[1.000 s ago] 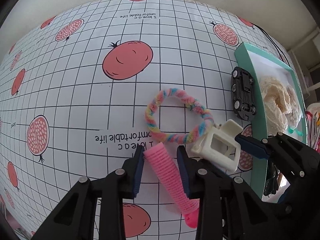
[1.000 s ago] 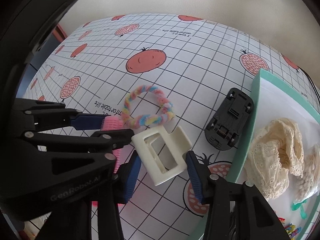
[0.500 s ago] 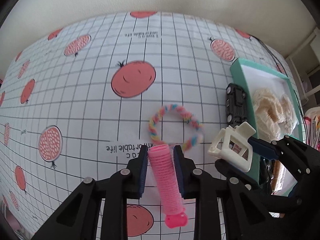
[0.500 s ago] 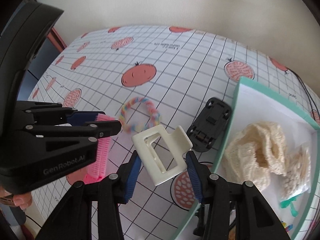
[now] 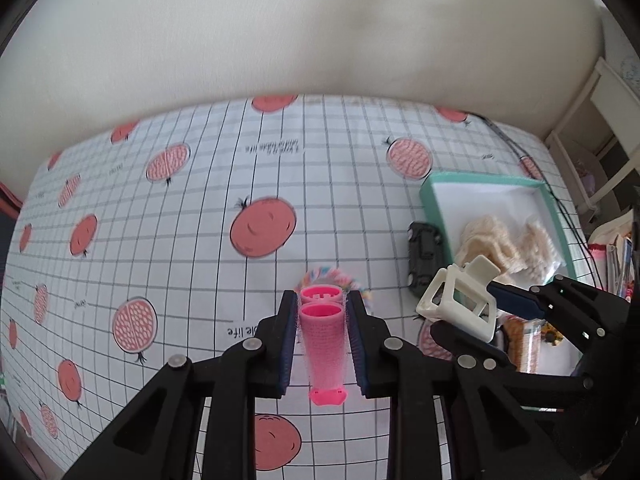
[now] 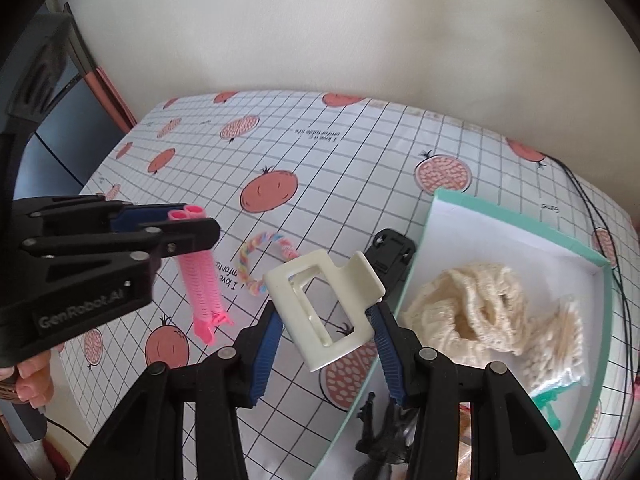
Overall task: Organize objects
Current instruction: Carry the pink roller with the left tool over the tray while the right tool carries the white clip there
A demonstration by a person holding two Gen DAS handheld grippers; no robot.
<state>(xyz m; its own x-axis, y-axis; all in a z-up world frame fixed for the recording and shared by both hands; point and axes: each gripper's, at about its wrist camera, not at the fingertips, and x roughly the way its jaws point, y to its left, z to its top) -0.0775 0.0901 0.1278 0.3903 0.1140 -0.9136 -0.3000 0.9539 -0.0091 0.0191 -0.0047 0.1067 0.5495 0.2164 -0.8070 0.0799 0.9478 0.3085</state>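
Observation:
My left gripper (image 5: 322,308) is shut on a pink hair roller (image 5: 323,350), which hangs lifted above the tablecloth; the right wrist view shows the same roller (image 6: 200,280) dangling from those jaws. My right gripper (image 6: 324,312) is shut on a cream hair claw clip (image 6: 324,304), held in the air beside the teal box (image 6: 520,224). In the left wrist view the clip (image 5: 460,300) sits to the right. A pastel twisted hair tie (image 6: 260,260) lies on the cloth below, partly hidden by the roller in the left wrist view.
An upturned black toy car (image 6: 394,260) lies against the teal box's left wall. Inside the box are cream lace (image 6: 472,312) and a bag of small white pieces (image 6: 556,344). A black cable (image 6: 600,216) runs along the table's right edge. A hand (image 6: 34,380) shows at lower left.
Both grippers have risen from the table with their objects, the roller swinging from slanted to hanging straight. The left jaws closed onto the roller. The hair tie and car stayed put.

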